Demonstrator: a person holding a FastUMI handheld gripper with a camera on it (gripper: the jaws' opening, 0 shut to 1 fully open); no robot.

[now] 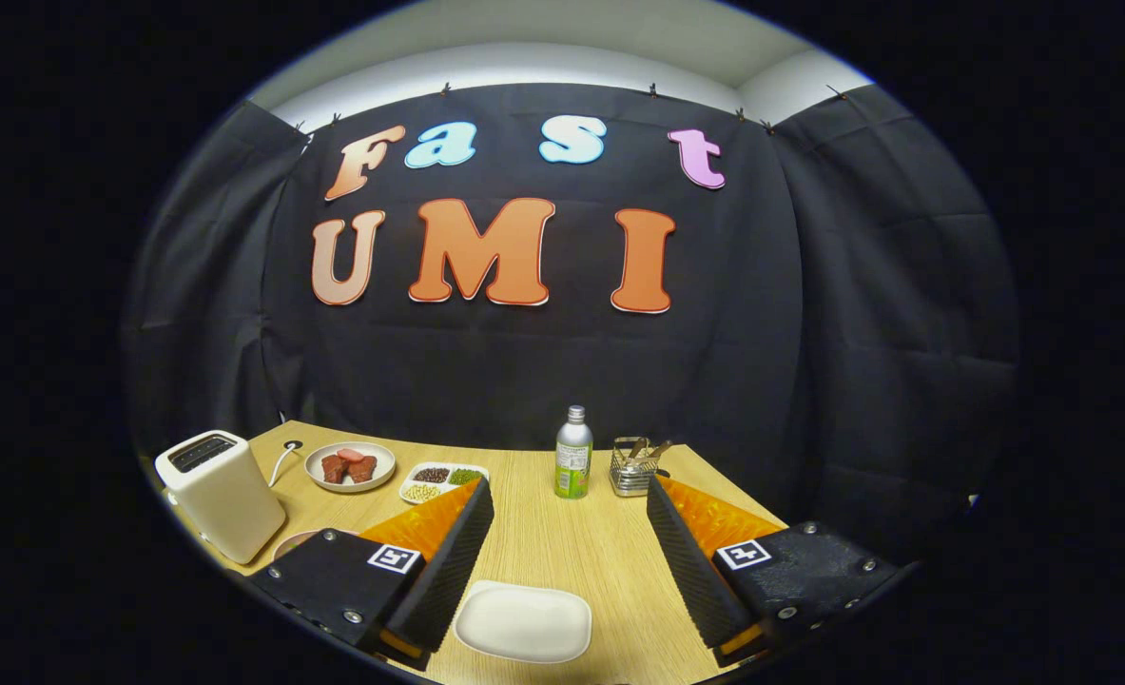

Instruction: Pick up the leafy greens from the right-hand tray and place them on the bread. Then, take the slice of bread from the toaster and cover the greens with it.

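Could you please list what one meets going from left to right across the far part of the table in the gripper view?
Toaster → round plate of reddish food → divided tray of beans → bottle → wire basket. The claw is open, its fingers either side of a white dish.

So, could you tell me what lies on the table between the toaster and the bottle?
In the gripper view, between the toaster and the bottle sit a round plate of reddish pieces, then a divided dish of beans. The gripper is open.

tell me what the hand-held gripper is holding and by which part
Nothing is held. The hand-held gripper is open, its fingers spread apart above the white plate on the table.
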